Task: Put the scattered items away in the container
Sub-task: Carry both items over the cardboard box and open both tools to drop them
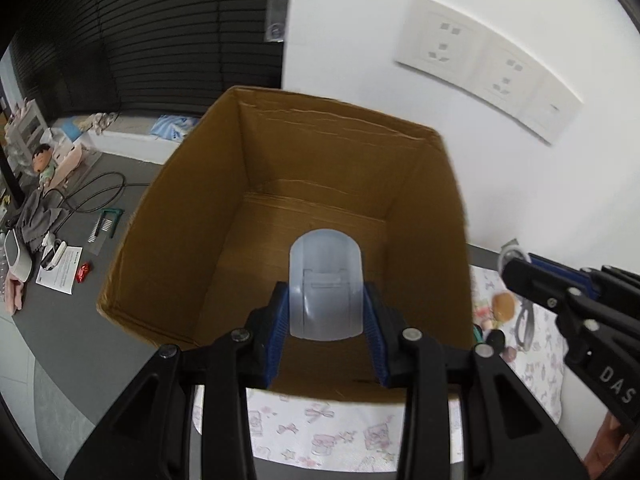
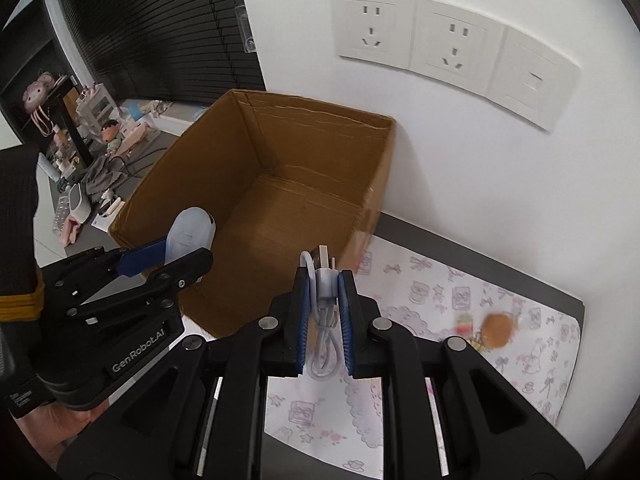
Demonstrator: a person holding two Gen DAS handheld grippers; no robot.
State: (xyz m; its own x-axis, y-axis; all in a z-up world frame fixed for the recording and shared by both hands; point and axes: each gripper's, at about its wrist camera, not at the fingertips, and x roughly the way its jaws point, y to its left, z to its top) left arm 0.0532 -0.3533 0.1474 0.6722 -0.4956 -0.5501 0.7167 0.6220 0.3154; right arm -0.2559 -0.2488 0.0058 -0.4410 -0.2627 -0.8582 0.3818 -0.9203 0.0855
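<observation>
An open cardboard box (image 1: 340,116) (image 2: 312,108) stands against the white wall, and nothing shows inside it. My left gripper (image 1: 325,296) (image 2: 188,250) is shut on a pale, translucent rounded plastic piece (image 1: 326,280) (image 2: 192,228), held above the box's near side. My right gripper (image 2: 324,276) (image 1: 510,264) is shut on a coiled white USB cable (image 2: 326,320) (image 1: 523,322), just right of the box's near corner and over the patterned cloth (image 2: 440,300). An orange round item (image 2: 497,330) (image 1: 503,306) lies on the cloth beside small colourful bits (image 2: 464,324).
Wall sockets (image 2: 452,44) sit above the box. Left of the box the grey surface holds clutter: a doll (image 1: 42,164), black cables (image 1: 100,192), a grey cloth (image 1: 40,220), papers (image 1: 60,268) and a red wrapper (image 1: 85,272). A dark blind (image 1: 160,40) hangs behind.
</observation>
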